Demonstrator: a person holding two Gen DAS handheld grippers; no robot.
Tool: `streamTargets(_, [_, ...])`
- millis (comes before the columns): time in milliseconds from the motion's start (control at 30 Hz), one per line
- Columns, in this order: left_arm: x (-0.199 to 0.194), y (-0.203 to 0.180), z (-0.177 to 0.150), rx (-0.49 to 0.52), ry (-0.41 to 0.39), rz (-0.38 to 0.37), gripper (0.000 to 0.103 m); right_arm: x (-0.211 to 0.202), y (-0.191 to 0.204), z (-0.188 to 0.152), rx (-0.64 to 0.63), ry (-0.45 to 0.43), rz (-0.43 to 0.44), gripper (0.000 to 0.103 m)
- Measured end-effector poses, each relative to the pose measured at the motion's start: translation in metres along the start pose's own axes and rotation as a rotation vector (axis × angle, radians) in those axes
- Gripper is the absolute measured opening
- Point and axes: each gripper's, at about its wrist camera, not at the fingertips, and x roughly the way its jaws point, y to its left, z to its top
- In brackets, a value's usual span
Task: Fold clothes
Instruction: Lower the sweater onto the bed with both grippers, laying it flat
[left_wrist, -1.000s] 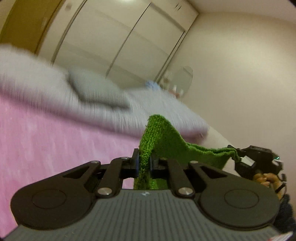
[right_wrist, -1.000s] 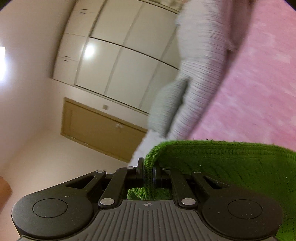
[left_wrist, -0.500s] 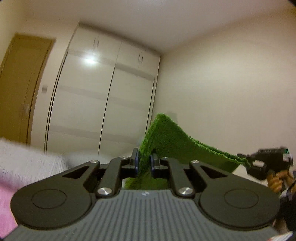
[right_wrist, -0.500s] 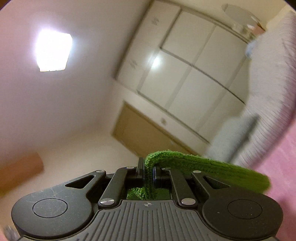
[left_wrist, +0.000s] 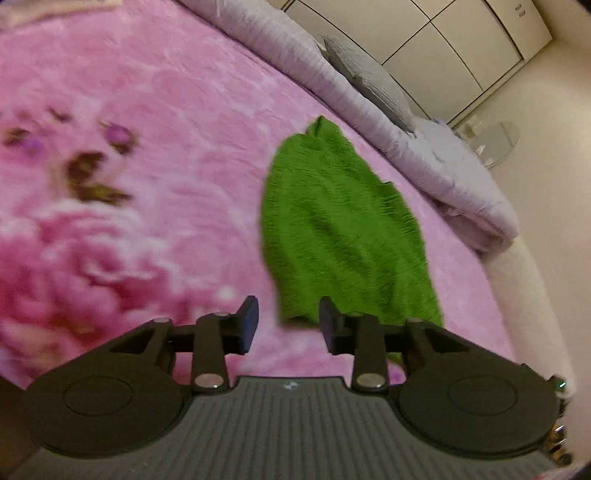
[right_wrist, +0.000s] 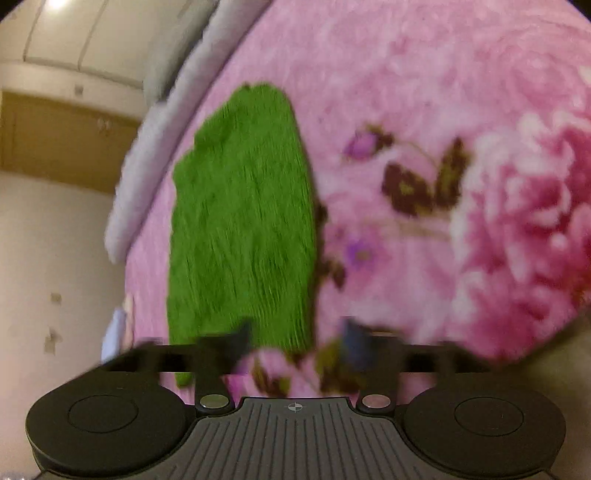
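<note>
A green knitted garment (left_wrist: 340, 225) lies spread on the pink flowered blanket (left_wrist: 147, 166), stretching away from both grippers. My left gripper (left_wrist: 288, 325) hovers over its near corner, jaws opening, with the cloth's edge below the gap but not pressed by the pads. In the right wrist view the same green garment (right_wrist: 240, 221) lies ahead and to the left. My right gripper (right_wrist: 295, 341) is blurred, its jaws opening wide, and nothing is pinched between them.
A rolled lilac duvet (left_wrist: 424, 147) and a grey pillow (left_wrist: 369, 81) run along the bed's far side. White wardrobe doors (left_wrist: 461, 40) and a small round glass table (left_wrist: 495, 142) stand beyond. A brown door (right_wrist: 55, 140) shows at left.
Both grippers held the green garment up in the air; they have swung down to the bed, opened, and let go of it. The garment now lies flat on the blanket.
</note>
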Motion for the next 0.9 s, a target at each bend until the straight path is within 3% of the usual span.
streamTargets(167, [0.04,0.005,0.008,-0.028,0.048,0.017,0.031,0.024,-0.003,-0.005,0.01,-0.007,0.019,0.085])
streamTargets(367, [0.076,0.024,0.004,-0.196,0.104,-0.043,0.031,0.039,-0.007,-0.015,0.011,-0.031,0.045,0.083])
streamTargets(433, [0.082,0.025,0.005,-0.222,0.1,-0.06,0.029,0.046,-0.002,-0.014,-0.002,-0.02,0.033,0.07])
streamTargets(467, [0.084,0.024,0.006,-0.222,0.101,-0.066,0.025,0.052,0.001,-0.014,-0.009,-0.013,0.027,0.047])
streamTargets(500, [0.085,0.022,0.008,-0.204,0.105,-0.073,0.006,0.057,0.001,-0.013,-0.007,-0.005,0.022,0.033])
streamTargets(533, [0.083,0.019,0.009,-0.173,0.106,-0.07,0.005,0.062,0.001,-0.012,-0.002,0.003,0.017,0.03])
streamTargets(567, [0.08,0.015,0.009,-0.141,0.103,-0.061,0.005,0.067,0.0,-0.01,0.003,0.011,0.012,0.016])
streamTargets(667, [0.051,0.006,0.009,-0.08,0.071,-0.069,0.004,0.064,0.006,-0.008,-0.03,0.008,0.003,0.01])
streamTargets(767, [0.014,0.001,0.002,-0.053,0.041,-0.092,0.004,0.027,0.022,-0.007,-0.124,-0.03,0.058,0.007])
streamTargets(900, [-0.024,-0.006,-0.026,-0.006,0.06,-0.091,0.004,-0.024,0.033,-0.013,-0.196,-0.066,0.093,0.006])
